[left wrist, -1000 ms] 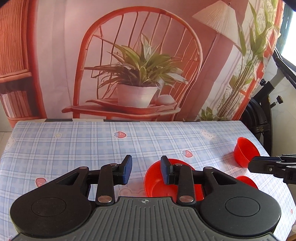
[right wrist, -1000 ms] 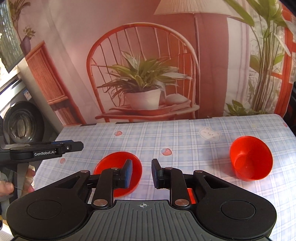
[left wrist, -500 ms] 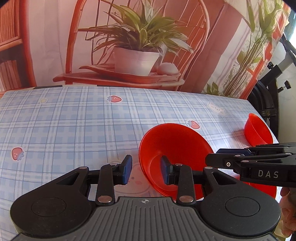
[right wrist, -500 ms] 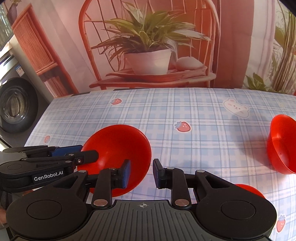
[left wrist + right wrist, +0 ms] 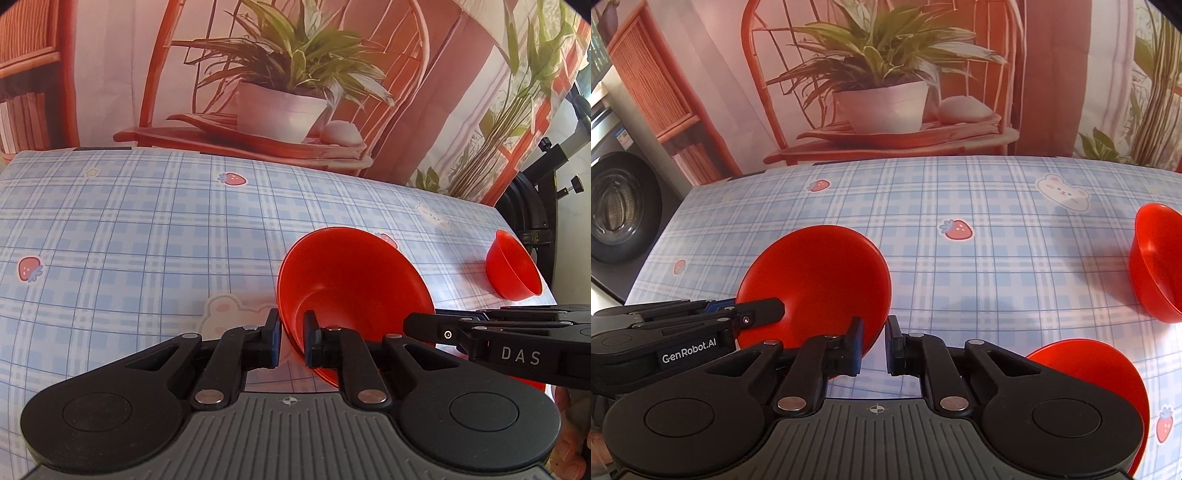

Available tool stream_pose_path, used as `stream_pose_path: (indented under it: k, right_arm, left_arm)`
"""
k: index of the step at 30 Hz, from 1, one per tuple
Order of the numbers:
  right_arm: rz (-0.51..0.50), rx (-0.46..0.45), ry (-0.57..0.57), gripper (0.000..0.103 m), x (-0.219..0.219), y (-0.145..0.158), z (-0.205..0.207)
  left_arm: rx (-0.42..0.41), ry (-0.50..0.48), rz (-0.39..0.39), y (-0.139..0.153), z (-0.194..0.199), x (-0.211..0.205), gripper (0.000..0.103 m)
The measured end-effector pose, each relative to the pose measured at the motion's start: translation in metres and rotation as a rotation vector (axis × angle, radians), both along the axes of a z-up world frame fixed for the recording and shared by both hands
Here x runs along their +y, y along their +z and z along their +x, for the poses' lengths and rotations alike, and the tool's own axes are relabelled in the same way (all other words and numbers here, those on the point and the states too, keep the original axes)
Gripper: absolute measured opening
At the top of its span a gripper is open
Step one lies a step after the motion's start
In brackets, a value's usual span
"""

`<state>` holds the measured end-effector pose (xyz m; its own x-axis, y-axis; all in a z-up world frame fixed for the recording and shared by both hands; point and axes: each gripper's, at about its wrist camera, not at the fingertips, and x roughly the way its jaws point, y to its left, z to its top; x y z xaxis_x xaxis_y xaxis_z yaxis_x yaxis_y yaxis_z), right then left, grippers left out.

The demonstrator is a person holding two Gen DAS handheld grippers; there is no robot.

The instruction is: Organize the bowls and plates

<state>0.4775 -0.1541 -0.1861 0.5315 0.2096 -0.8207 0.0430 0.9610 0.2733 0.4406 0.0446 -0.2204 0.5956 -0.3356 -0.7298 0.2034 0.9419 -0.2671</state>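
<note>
A red plate [image 5: 354,288] lies on the checked tablecloth [image 5: 129,236]. My left gripper [image 5: 291,341] is shut on its near left rim, one finger outside and one inside. The same plate shows in the right wrist view [image 5: 820,280], with the left gripper [image 5: 753,314] at its left edge. My right gripper [image 5: 873,349] is open and empty, just right of that plate's near edge, its fingers a narrow gap apart. A second red plate [image 5: 1086,369] lies under its right side. A small red bowl [image 5: 1156,262] stands at the far right, also in the left wrist view [image 5: 513,269].
A printed backdrop with a chair and potted plant [image 5: 882,92] hangs behind the table. A washing machine [image 5: 617,210] stands off the table's left side. A black exercise frame [image 5: 543,192] stands beyond the right edge. The right gripper's body [image 5: 517,350] reaches in from the right.
Both grippers have moved forward and down toward the table. My left gripper has closed from open onto the plate's rim. My right gripper's fingers have drawn a little closer together.
</note>
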Motion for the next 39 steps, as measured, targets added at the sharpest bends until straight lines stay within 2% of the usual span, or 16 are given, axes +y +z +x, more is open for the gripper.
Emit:
stream_pose_path:
  k: [6,18,23,30,39]
  right_arm:
    - [-0.011,-0.065,-0.003,0.010,0.000,0.027,-0.024]
    - [0.033,-0.232,-0.035,0.010,-0.016,0.104,-0.086]
    - [0.057,-0.292,-0.050,0.010,-0.031,0.123,-0.115]
    - [0.083,-0.319,-0.088,0.010,-0.061,0.126,-0.151]
    - [0.125,-0.326,-0.176,0.009,-0.104,0.108,-0.180]
  left_arm:
    - [-0.044,0.003,-0.023,0.029,-0.025,0.000,0.013]
    - [-0.134,0.002,0.008,0.103,-0.075,-0.022,0.013]
    - [-0.169,-0.007,0.028,0.121,-0.102,-0.039,0.013]
    - [-0.170,-0.033,0.053,0.123,-0.124,-0.075,0.014]
    - [-0.149,-0.102,0.095,0.112,-0.130,-0.119,0.014]
